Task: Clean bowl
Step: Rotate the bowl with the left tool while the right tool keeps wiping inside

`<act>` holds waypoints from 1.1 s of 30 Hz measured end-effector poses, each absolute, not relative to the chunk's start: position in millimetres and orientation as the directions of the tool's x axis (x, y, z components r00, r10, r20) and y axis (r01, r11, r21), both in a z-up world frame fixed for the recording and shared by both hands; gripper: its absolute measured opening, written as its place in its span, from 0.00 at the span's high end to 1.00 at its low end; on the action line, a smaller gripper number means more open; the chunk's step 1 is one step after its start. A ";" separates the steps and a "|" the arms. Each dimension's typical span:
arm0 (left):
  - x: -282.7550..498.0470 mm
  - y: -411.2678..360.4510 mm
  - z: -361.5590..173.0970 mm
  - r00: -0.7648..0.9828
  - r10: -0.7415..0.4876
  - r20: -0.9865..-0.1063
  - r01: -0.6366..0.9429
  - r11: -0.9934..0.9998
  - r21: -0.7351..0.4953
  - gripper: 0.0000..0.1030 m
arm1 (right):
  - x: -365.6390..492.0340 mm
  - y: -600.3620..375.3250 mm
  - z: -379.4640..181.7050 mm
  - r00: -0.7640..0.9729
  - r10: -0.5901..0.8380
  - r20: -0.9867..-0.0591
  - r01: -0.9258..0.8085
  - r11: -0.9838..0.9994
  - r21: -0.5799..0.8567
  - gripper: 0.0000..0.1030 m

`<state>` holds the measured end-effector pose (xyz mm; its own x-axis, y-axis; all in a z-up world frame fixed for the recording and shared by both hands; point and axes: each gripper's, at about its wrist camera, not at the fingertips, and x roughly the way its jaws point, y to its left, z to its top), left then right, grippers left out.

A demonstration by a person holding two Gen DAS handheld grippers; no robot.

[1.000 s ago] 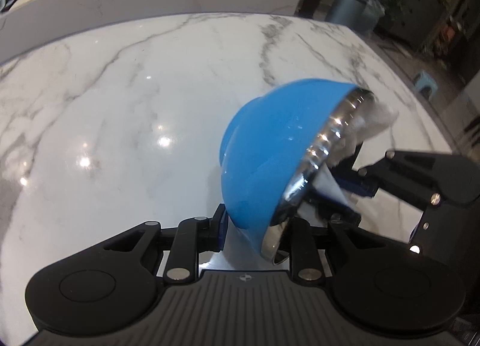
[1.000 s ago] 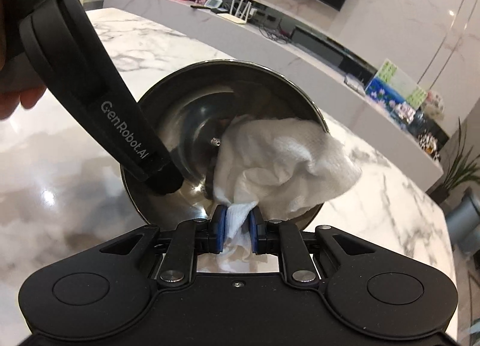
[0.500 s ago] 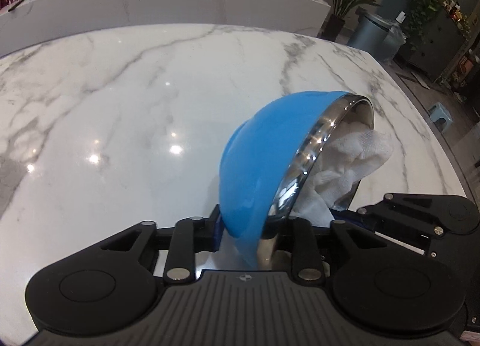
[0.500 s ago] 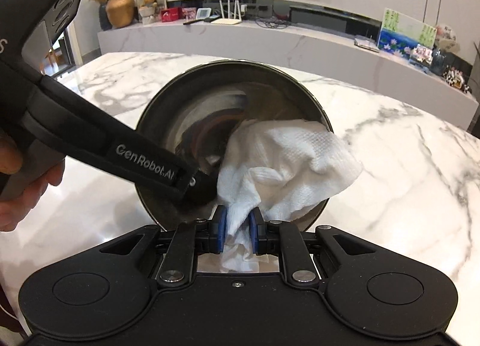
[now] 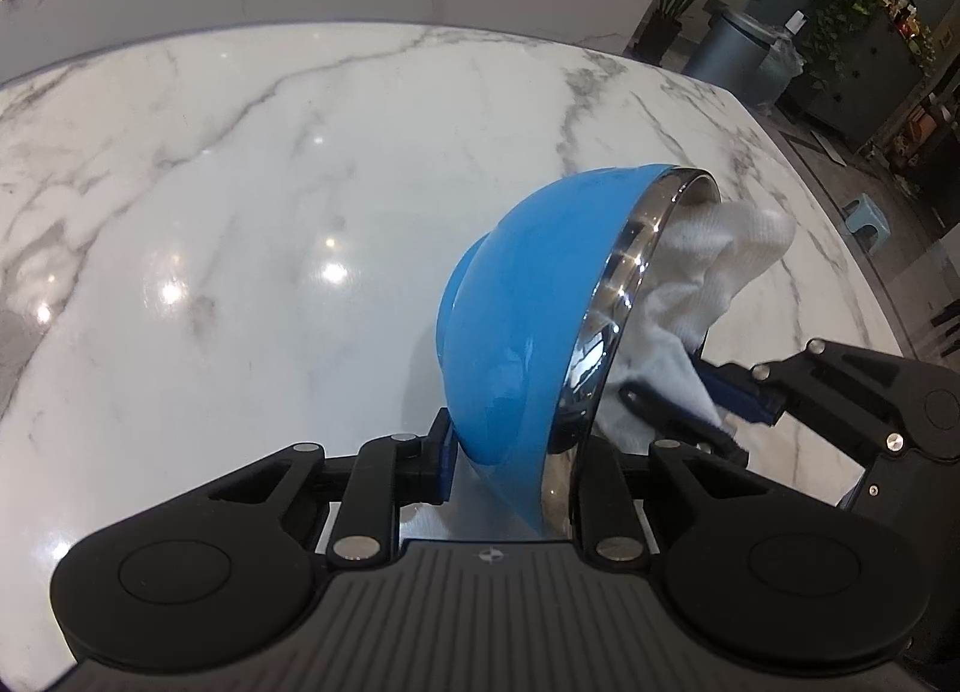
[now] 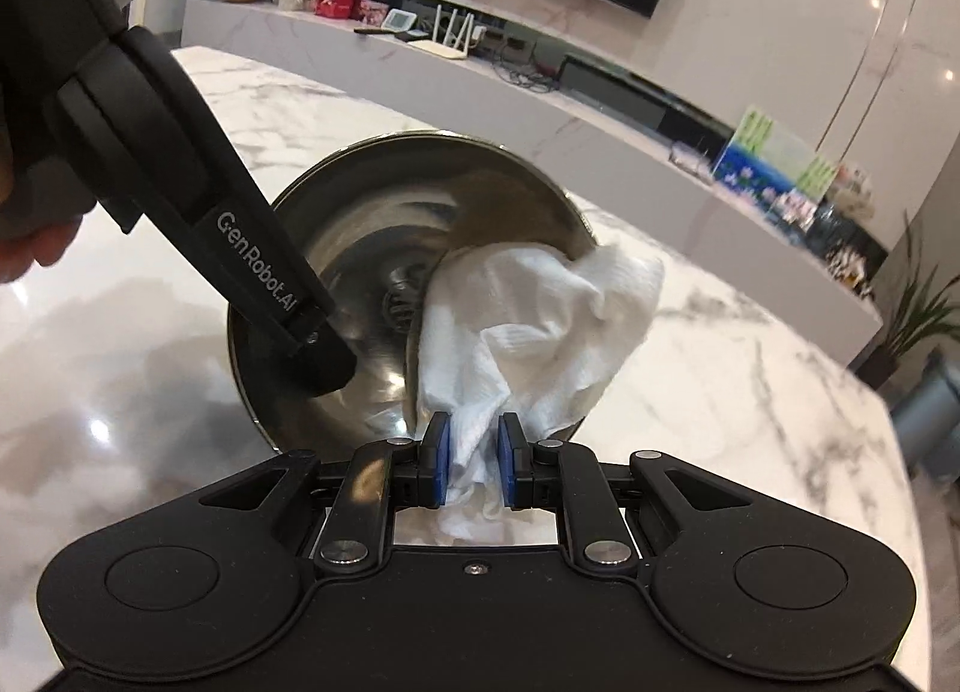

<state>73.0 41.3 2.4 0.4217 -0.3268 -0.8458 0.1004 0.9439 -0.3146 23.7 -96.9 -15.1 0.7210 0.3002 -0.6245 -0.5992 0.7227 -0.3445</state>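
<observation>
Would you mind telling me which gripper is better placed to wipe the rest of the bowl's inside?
The right gripper: it already pinches the white paper towel, which lies against the steel inside of the bowl. The left gripper is clamped on the bowl's rim, holding it tilted.

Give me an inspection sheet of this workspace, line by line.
Surface: white grey-veined marble table, glossy, bare where visible.
Job's things: blue bowl with steel interior, held tilted on edge; white crumpled paper towel pressed inside it.
Clutter: nothing seen on the table.
Grippers: left claw clamps the bowl's rim; right claw grips the towel.
Cables: wires by the white router on the back ledge.
Surroundings: grey bin, potted plants.
</observation>
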 end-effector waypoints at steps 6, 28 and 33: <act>74.9 45.6 -0.4 0.364 -0.376 -0.852 0.105 0.926 -0.364 0.82 | 21.8 -102.2 -13.0 0.719 0.322 -0.616 -0.615 0.709 -0.347 0.87; 76.3 38.7 -6.6 0.241 -0.476 -0.846 0.187 0.878 -0.440 0.78 | 36.5 -109.0 4.1 0.653 0.446 -0.612 -0.667 0.722 -0.186 0.89; 76.3 40.2 1.4 0.302 -0.451 -0.840 0.182 0.892 -0.413 0.78 | 42.2 -109.2 2.4 0.621 0.443 -0.647 -0.667 0.731 -0.140 0.89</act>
